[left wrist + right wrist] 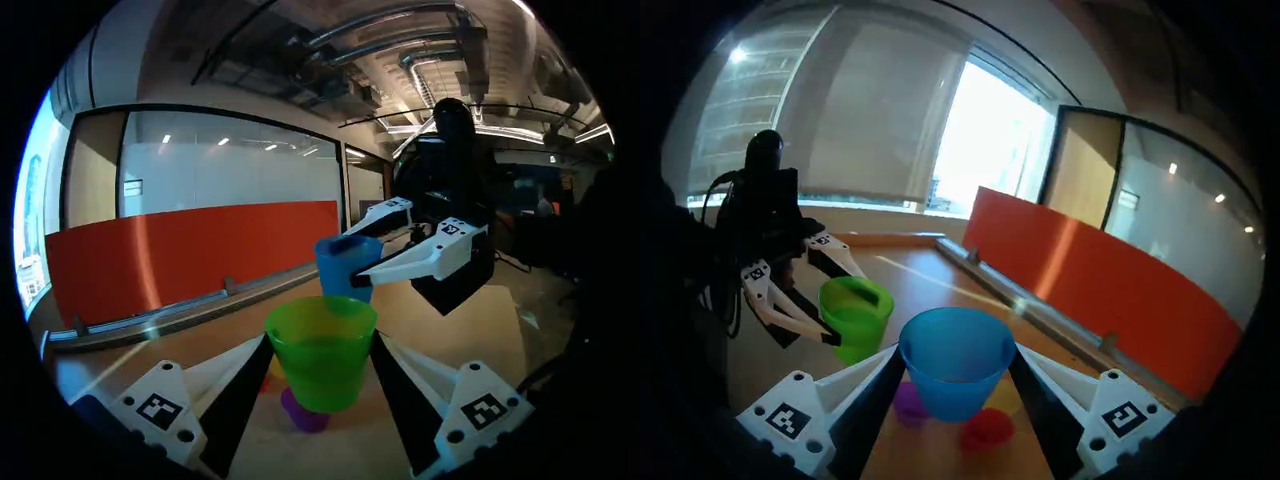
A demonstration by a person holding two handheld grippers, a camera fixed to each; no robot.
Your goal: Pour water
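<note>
My left gripper (322, 342) pinches the green cup (324, 376), upright above the bench (488, 320). My right gripper (956, 352) pinches the blue cup (954, 388), upright, just beside the green one. A small purple cup (909, 402) and a small red cup (987, 428) sit below.

Orange partition (192, 256), glass wall (224, 168), bright window (992, 152) — wooden tabletop (912, 280)

Left claw (322, 344) white, black-lined; square markers (159, 410), screws (186, 436).
</note>
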